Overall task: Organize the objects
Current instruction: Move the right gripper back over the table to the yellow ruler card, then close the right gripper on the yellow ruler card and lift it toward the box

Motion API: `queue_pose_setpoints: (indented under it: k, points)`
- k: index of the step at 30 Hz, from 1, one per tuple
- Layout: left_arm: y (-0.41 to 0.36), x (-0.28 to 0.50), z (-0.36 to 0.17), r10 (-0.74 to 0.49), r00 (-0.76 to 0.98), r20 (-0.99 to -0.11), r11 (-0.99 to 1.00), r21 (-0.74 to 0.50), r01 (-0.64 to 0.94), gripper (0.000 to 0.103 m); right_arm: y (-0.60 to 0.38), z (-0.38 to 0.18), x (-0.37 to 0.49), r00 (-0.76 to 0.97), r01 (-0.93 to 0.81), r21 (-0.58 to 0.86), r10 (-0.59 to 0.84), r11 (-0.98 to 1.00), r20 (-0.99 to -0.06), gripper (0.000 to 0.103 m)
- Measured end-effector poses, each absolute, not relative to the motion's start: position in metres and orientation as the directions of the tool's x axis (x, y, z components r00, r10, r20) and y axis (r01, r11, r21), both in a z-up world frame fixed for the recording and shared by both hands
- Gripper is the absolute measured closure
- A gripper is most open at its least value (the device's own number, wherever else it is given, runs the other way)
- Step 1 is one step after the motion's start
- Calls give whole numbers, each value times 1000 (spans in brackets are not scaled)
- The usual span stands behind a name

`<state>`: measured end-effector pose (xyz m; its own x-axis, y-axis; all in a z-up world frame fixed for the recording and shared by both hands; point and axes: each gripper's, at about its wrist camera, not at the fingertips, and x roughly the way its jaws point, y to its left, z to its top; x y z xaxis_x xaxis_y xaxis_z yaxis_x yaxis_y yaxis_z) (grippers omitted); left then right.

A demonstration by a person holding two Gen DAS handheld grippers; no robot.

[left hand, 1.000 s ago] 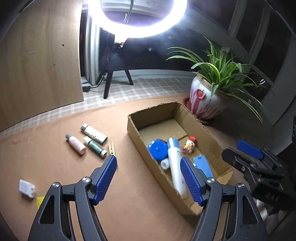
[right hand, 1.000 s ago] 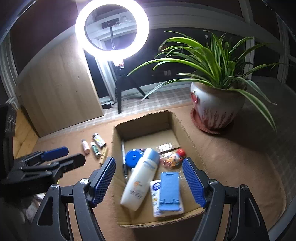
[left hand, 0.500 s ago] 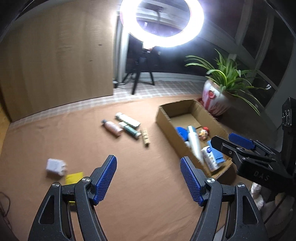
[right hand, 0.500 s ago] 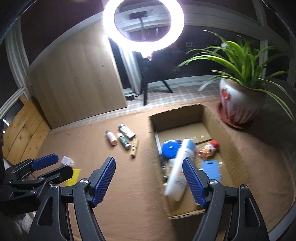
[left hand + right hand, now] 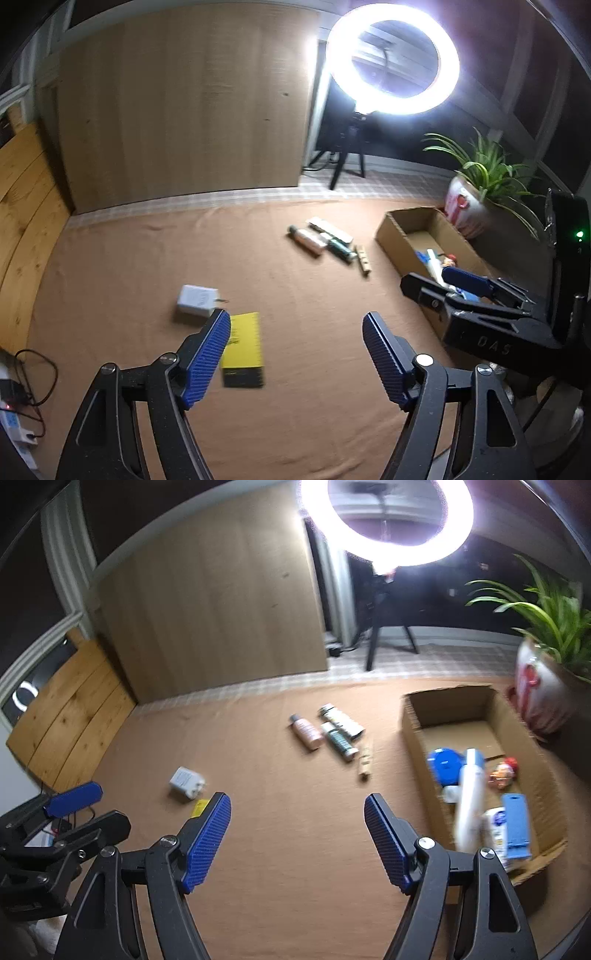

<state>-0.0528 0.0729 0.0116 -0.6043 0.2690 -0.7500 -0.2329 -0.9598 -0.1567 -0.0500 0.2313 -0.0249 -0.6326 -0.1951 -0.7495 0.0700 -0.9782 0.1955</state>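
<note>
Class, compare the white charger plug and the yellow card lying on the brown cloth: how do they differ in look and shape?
The white charger plug is a chunky block with metal prongs sticking out of one side; the yellow card is flat and thin. The plug is plain white all over, while the card is yellow with a dark band at its near end. The plug lies farther from the camera than the card. Both rest loose on the brown cloth, outside the cardboard box.

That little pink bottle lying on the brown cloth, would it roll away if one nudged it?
Probably: the small pink bottle is round and lies on its side, so a sideways push may roll it. The green tube close beside it could stop it. It looks light, likely plastic.
</note>
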Motion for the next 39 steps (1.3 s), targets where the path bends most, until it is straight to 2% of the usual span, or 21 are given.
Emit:
queue_pose_setpoints:
  k: [2,4,6,14,22,30,34,39]
  points:
    - [60,-50,11,257,-611,-749,-964,-153,-218,17,220,-30,-54,-617,81,200,-207,-976,-759,30]
    - [45,-49,8,244,-614,-751,-968,-154,-197,13,210,-36,-58,-591,96,214,-228,-972,-773,24]
    - [29,-48,4,231,-614,-755,-972,-156,-174,5,200,-43,-63,-562,112,227,-250,-967,-789,22]
    - [-47,-36,-39,140,-563,-814,-988,-152,-26,4,162,-77,-79,-463,153,194,-244,-969,-852,22]
    - [-91,-15,-64,101,-531,-842,-985,-161,68,4,118,-119,-103,-336,170,183,-232,-968,-913,22]
    - [-114,-6,-74,105,-526,-844,-975,-191,111,4,103,-148,-123,-238,61,222,-230,-973,-944,22]
    - [-124,-4,-79,119,-523,-844,-968,-216,128,4,90,-147,-126,-240,80,177,-191,-981,-952,23]
    - [-132,-2,-82,125,-529,-839,-963,-231,139,4,74,-151,-129,-240,119,68,-95,-991,-966,30]
